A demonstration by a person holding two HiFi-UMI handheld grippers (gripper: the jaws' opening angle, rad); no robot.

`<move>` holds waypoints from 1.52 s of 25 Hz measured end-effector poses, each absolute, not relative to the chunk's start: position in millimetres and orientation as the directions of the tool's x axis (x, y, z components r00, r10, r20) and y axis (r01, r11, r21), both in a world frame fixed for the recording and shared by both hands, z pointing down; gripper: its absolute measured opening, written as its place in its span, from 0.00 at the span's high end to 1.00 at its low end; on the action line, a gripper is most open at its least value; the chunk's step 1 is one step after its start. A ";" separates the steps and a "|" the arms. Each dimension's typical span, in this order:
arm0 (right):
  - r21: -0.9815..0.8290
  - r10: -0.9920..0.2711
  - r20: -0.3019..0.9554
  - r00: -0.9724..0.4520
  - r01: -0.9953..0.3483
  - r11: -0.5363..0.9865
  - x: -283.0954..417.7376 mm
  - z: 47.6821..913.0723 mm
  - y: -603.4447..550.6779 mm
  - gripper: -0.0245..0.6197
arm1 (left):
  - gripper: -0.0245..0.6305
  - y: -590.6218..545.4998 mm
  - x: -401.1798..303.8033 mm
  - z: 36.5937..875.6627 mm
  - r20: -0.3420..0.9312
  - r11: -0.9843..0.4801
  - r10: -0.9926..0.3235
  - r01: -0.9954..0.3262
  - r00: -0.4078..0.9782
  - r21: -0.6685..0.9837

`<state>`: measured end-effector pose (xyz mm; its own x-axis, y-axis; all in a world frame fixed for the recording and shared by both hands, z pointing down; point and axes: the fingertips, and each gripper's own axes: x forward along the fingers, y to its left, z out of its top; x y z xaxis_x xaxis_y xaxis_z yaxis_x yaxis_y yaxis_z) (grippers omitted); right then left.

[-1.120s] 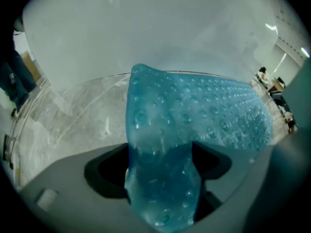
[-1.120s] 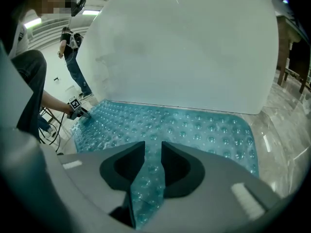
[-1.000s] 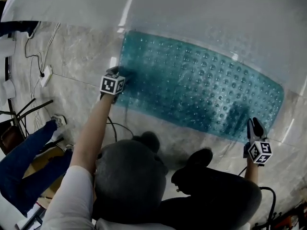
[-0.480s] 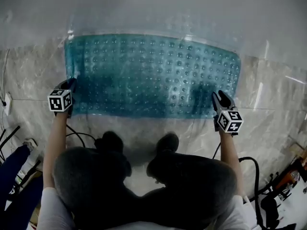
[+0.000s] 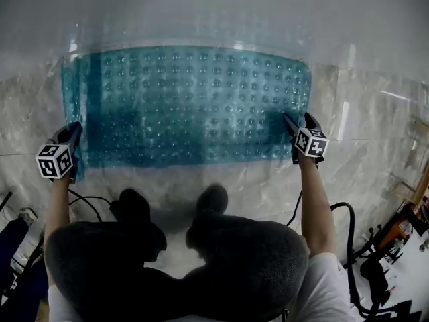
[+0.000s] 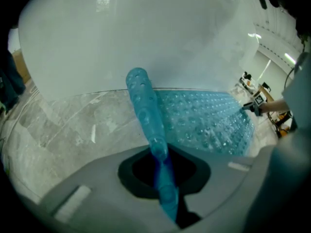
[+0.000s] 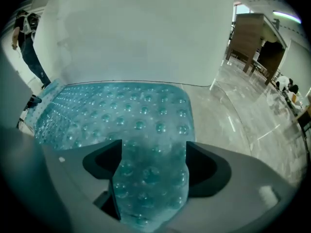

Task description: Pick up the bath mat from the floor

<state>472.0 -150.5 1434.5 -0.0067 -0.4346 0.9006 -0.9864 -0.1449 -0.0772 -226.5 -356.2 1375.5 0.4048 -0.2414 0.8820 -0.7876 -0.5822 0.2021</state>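
The jaws of the left gripper [image 6: 159, 154] are pressing together on the left edge of the mat [image 5: 188, 102], pinching it into a narrow upright fold. The fold is running up and away from the jaws, and the rest of the blue studded sheet is spreading out to its right.

The jaws of the right gripper [image 7: 153, 159] are standing wide apart, having just been opening. The mat's near right corner is lying flat between them and is not being clamped.

In the head view the two grippers are sitting at the mat's two near corners, marker cubes facing up, with the person's forearms extending back from them. Most of the mat is lying on the marble floor [image 5: 375, 133]. A white wall [image 5: 214, 12] is standing along the mat's far edge.

Compared with half a second earlier:
- The left end of the mat is now curling up off the floor; before, it was lying flat.
- The right gripper has moved from just beside the mat's right edge onto the near right corner.
- One second earlier the left gripper was at the mat's left end.
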 end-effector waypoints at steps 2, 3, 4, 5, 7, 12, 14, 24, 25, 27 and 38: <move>-0.080 -0.410 0.912 -0.007 -0.984 -0.161 483.6 1442.5 -148.7 0.26 | 0.92 -353.9 -222.1 1374.9 0.880 -0.599 -0.231 -0.773 0.415 0.208; -0.091 -0.398 0.917 -0.017 -0.981 -0.169 487.0 1447.2 -147.8 0.22 | 0.92 -352.0 -220.0 1374.8 0.880 -0.608 -0.224 -0.766 0.418 0.209; -0.110 -0.388 0.921 -0.033 -0.978 -0.178 488.6 1451.0 -147.4 0.19 | 0.92 -350.0 -217.7 1374.8 0.881 -0.617 -0.218 -0.758 0.421 0.210; -0.130 -0.381 0.923 -0.049 -0.973 -0.189 489.2 1453.4 -147.7 0.17 | 0.92 -348.3 -214.6 1374.9 0.881 -0.625 -0.211 -0.751 0.424 0.212; -0.147 -0.379 0.923 -0.067 -0.971 -0.187 491.4 1456.9 -148.8 0.16 | 0.91 -345.5 -206.9 1375.7 0.875 -0.630 -0.201 -0.742 0.441 0.229; -0.166 -0.397 0.911 -0.107 -0.979 -0.117 475.4 1456.4 -149.2 0.39 | 0.91 -335.6 -193.4 1375.5 0.842 -0.601 -0.194 -0.739 0.503 0.303; -0.174 -0.387 0.913 -0.130 -0.981 -0.083 464.8 1453.8 -149.8 0.53 | 0.91 -333.2 -189.8 1375.1 0.837 -0.603 -0.189 -0.733 0.514 0.315; -0.277 -0.393 0.888 -0.239 -0.960 -0.042 423.9 1424.5 -157.0 0.92 | 0.93 -338.1 -205.2 1349.9 0.805 -0.599 -0.241 -0.736 0.542 0.317; -0.281 -0.403 0.884 -0.238 -0.958 -0.051 423.2 1419.3 -158.3 0.93 | 0.93 -341.0 -206.9 1345.7 0.803 -0.598 -0.257 -0.741 0.539 0.306; -0.290 -0.425 0.874 -0.236 -0.955 -0.066 419.0 1404.9 -159.7 0.93 | 0.93 -344.5 -210.7 1333.2 0.800 -0.590 -0.287 -0.756 0.526 0.285; -0.336 -0.478 0.842 -0.250 -0.936 -0.102 364.9 1252.5 -160.2 0.93 | 0.93 -348.8 -210.9 1200.9 0.801 -0.612 -0.304 -0.750 0.516 0.251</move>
